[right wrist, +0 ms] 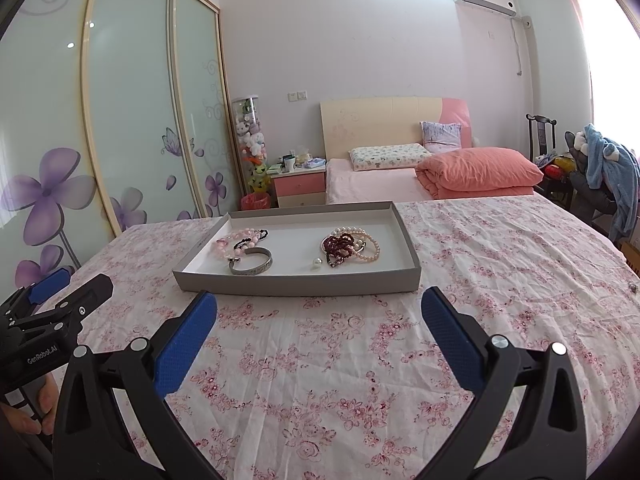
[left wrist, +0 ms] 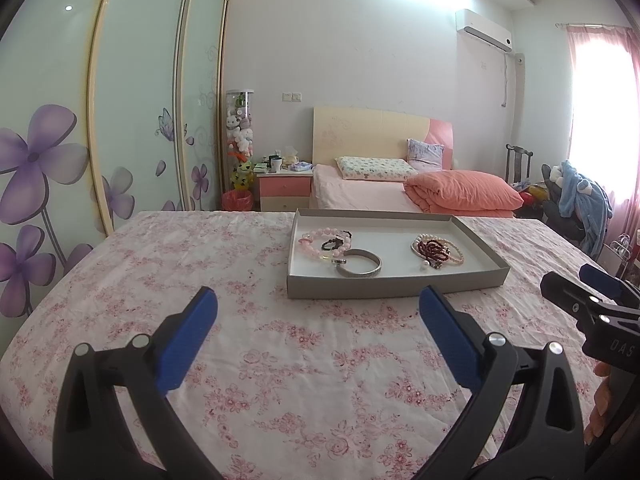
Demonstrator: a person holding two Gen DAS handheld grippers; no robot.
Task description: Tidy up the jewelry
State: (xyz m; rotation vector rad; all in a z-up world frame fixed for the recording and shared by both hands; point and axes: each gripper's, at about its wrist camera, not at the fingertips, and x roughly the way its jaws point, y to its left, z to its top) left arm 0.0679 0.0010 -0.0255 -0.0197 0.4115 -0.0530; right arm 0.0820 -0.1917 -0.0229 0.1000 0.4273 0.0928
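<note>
A shallow grey tray lies on the floral cloth ahead of both grippers. Its left part holds a pink bead bracelet, a small black bead bracelet and a silver cuff bangle. Its right part holds a tangle of pearl strands and dark red beads, with a loose pearl beside it. My left gripper is open and holds nothing. My right gripper is open too, short of the tray.
The floral pink cloth covers a wide flat surface with free room around the tray. A small metal item lies at the cloth's right edge. Behind are a bed, a nightstand, wardrobe doors and a cluttered chair.
</note>
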